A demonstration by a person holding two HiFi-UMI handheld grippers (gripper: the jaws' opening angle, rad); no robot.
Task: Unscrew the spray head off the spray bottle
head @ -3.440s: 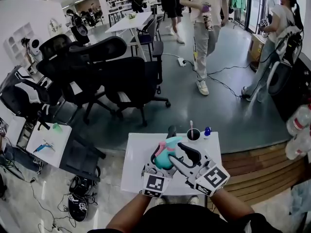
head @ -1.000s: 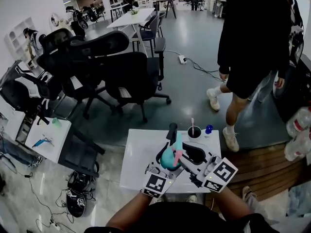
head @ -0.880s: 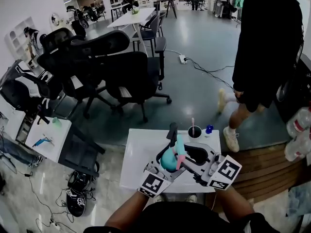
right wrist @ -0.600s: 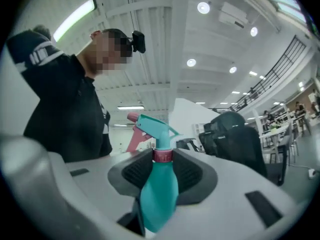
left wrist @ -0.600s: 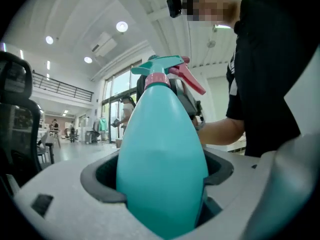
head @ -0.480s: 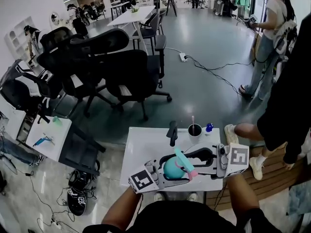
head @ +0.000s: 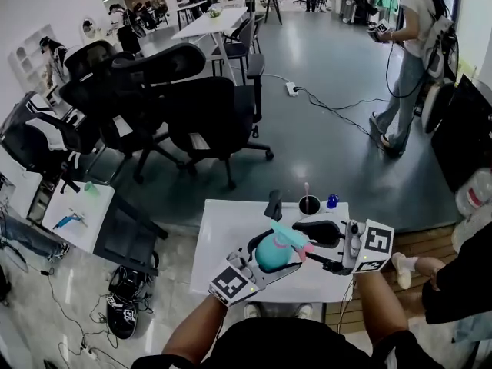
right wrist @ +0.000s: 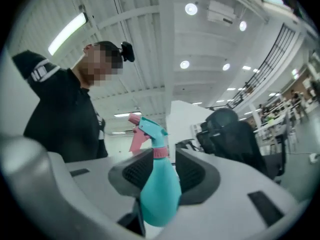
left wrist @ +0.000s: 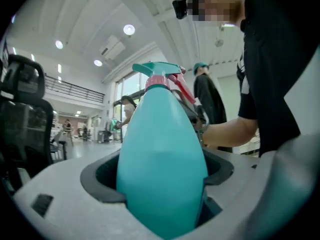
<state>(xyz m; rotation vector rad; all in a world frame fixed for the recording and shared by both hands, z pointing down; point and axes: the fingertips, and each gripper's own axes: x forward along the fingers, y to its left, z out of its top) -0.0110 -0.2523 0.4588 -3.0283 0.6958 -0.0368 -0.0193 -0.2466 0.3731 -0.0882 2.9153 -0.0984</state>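
Observation:
A teal spray bottle [head: 267, 254] with a teal spray head [head: 286, 235], pink collar and pink trigger hangs over the white table [head: 223, 237], tipped with its head toward the right. My left gripper [head: 263, 264] is shut on its fat body, which fills the jaws in the left gripper view [left wrist: 160, 169]; the spray head [left wrist: 159, 71] sticks out beyond them. From the right, my right gripper [head: 301, 241] comes in, and its ribbed pads [right wrist: 137, 171] close on the bottle's neck [right wrist: 159, 166] just under the pink collar [right wrist: 159, 153]. The spray head [right wrist: 150, 128] stands above the pads.
On the table's far edge stand a black cup with a stick [head: 309, 204], a small blue thing [head: 330, 201] and a dark object [head: 273, 204]. Black office chairs [head: 207, 121] crowd the floor beyond. A person [head: 407, 44] stands far right; another crouches at the right edge [head: 461, 275].
The bottle has tipped from nearly upright to lying with its head toward the right. My right gripper swung right and up, and the left shifted slightly left. The passer-by in black has left.

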